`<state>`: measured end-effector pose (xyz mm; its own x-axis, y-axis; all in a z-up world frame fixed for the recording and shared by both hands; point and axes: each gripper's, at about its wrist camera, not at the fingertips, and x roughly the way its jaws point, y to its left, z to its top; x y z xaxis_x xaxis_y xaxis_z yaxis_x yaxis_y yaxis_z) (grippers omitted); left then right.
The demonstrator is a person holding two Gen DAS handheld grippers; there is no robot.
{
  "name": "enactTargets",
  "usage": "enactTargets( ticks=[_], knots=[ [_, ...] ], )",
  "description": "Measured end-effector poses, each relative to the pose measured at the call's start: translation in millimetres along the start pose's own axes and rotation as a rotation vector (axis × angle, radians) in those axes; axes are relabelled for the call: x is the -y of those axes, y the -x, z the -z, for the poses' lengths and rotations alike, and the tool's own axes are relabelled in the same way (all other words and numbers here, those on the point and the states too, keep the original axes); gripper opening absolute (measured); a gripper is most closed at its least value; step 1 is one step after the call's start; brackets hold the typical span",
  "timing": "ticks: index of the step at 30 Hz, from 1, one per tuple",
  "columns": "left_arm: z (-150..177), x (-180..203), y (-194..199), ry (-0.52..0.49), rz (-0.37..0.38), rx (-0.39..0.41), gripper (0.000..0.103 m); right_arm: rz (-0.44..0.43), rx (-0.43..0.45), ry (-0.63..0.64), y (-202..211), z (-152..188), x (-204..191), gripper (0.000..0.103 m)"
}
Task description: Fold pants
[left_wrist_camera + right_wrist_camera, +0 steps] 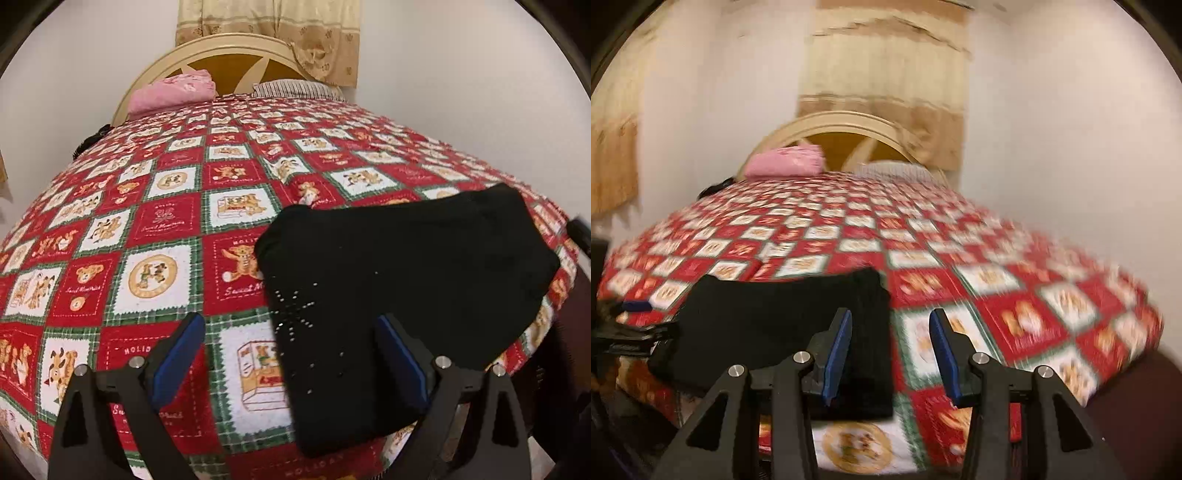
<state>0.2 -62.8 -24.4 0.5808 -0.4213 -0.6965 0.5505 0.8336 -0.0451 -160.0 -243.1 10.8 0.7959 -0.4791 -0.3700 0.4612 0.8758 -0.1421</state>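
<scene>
Left wrist view: the left gripper [290, 332] is hovering with its blue-padded fingers spread wide, gripping nothing. Black pants [406, 295], folded into a compact block, are lying near the bed's front edge on a red, white and green teddy-bear quilt [166, 221]. A pink pillow [173, 92] is resting by the headboard [221, 62].

Right wrist view, blurred: the right gripper [890, 325] is hanging with its fingers parted, empty. The pants [775, 321] are lying left of it on the quilt [997, 288]; the left finger [840, 347] is overlapping their right edge in view.
</scene>
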Motion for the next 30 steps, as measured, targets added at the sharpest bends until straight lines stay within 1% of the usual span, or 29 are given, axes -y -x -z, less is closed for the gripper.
enactTargets(
  ticks=[1,2,4,6,8,9,10,12,15,18,20,22,23,24,25,28,30],
  knots=[
    [-0.7,3.6,-1.7,-0.008,-0.014,-0.005,0.096,-0.017,0.007,0.031,0.0,-3.3,-9.9,0.04],
    [-0.7,6.6,-3.6,-0.014,-0.026,-0.009,0.096,-0.045,0.007,0.055,-1.4,-5.1,-19.1,0.034],
    [-0.2,10.7,-7.7,-0.021,-0.05,-0.023,0.096,-0.101,-0.026,0.08,-12.4,-3.3,-35.4,0.034],
    [1.8,13.5,-10.5,-0.026,-0.062,-0.033,0.096,-0.106,-0.057,0.084,-20.6,4.5,-39.2,0.034],
    [3.0,14.9,-11.5,-0.029,-0.068,-0.031,0.096,-0.102,-0.15,0.052,-38.8,17.9,-31.4,0.033],
    [3.3,14.9,-11.5,-0.029,-0.065,-0.031,0.096,-0.101,-0.194,0.023,-46.9,25.0,-23.6,0.031],
    [3.7,14.9,-11.8,-0.026,-0.061,-0.035,0.096,-0.114,-0.207,0.001,-50.2,28.6,-17.0,0.03],
    [4.1,16.3,-12.1,-0.025,-0.066,-0.036,0.096,-0.139,-0.198,-0.011,-46.0,31.1,-11.4,0.029],
    [4.2,18.7,-11.7,-0.028,-0.077,-0.035,0.096,-0.126,-0.221,0.012,-42.4,31.8,-13.3,0.029],
    [5.6,20.5,-11.6,-0.032,-0.079,-0.036,0.096,-0.112,-0.223,0.026,-40.0,35.4,-14.0,0.029],
    [6.4,21.0,-11.4,-0.032,-0.08,-0.038,0.096,-0.11,-0.231,0.023,-38.1,31.8,-13.9,0.029],
    [6.8,21.3,-11.1,-0.032,-0.083,-0.037,0.096,-0.127,-0.205,-0.004,-29.5,22.5,-11.8,0.029],
    [7.1,21.4,-11.4,-0.03,-0.084,-0.038,0.096,-0.14,-0.168,-0.018,-24.1,16.0,-10.8,0.029],
    [7.4,21.9,-11.9,-0.026,-0.086,-0.039,0.096,-0.136,-0.129,-0.021,-20.2,8.5,-11.0,0.029],
    [7.8,22.6,-12.2,-0.024,-0.088,-0.04,0.096,-0.125,-0.11,-0.019,-20.5,2.9,-12.1,0.029],
    [8.6,25.4,-10.9,-0.036,-0.098,-0.038,0.096,-0.099,-0.109,-0.021,-40.3,-13.4,-13.8,0.029],
    [9.6,26.3,-10.0,-0.04,-0.103,-0.037,0.096,-0.094,-0.132,-0.063,-62.5,-17.6,-10.8,0.029]
  ],
)
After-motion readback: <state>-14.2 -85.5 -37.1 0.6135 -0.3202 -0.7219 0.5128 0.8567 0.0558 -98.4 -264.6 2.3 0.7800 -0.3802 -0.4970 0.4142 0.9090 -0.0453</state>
